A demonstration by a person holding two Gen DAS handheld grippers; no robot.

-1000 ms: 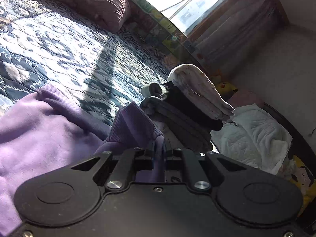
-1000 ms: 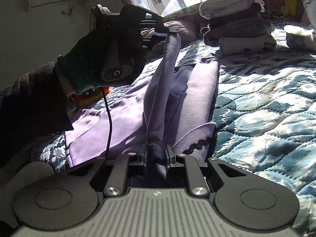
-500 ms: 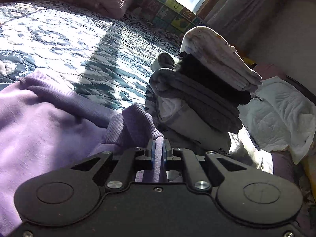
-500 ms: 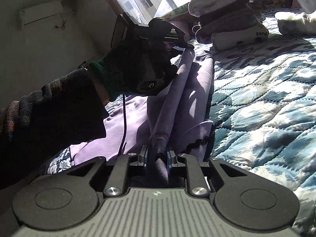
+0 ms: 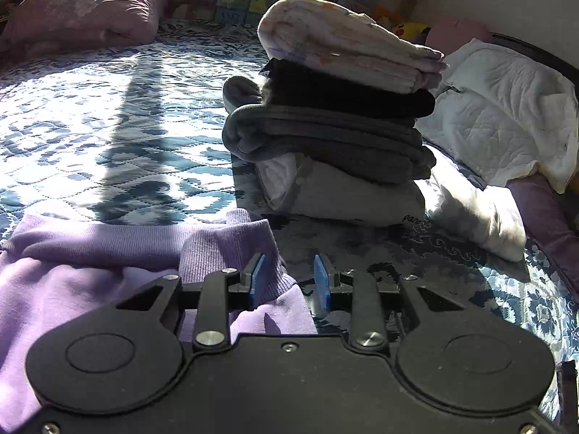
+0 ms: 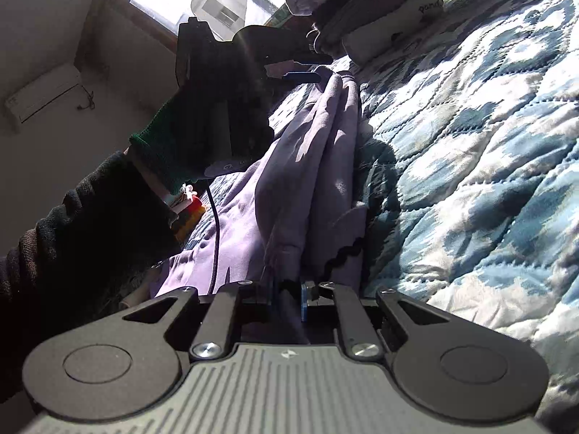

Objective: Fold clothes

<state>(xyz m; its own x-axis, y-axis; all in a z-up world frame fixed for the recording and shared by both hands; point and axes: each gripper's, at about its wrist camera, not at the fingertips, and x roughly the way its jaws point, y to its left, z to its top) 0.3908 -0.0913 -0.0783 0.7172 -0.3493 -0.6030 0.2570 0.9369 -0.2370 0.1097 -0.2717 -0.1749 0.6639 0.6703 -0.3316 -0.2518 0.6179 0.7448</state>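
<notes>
A blue-and-white patterned quilt [image 5: 119, 115] covers the bed. The purple sweatshirt [image 5: 72, 282] lies just before the stack of folded clothes [image 5: 336, 115]. Left gripper [image 5: 289, 280]: jaws wide, empty. Right gripper [image 6: 287, 298]: clamped on sweatshirt fabric.

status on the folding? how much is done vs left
Done: a stack of folded clothes sits on the bed quilt. In hand: the purple garment is mid-fold; the left gripper is open beside its ribbed cuff, the right gripper looks clamped on its other end. Left: finish this fold, then the white garment lying loose.
</notes>
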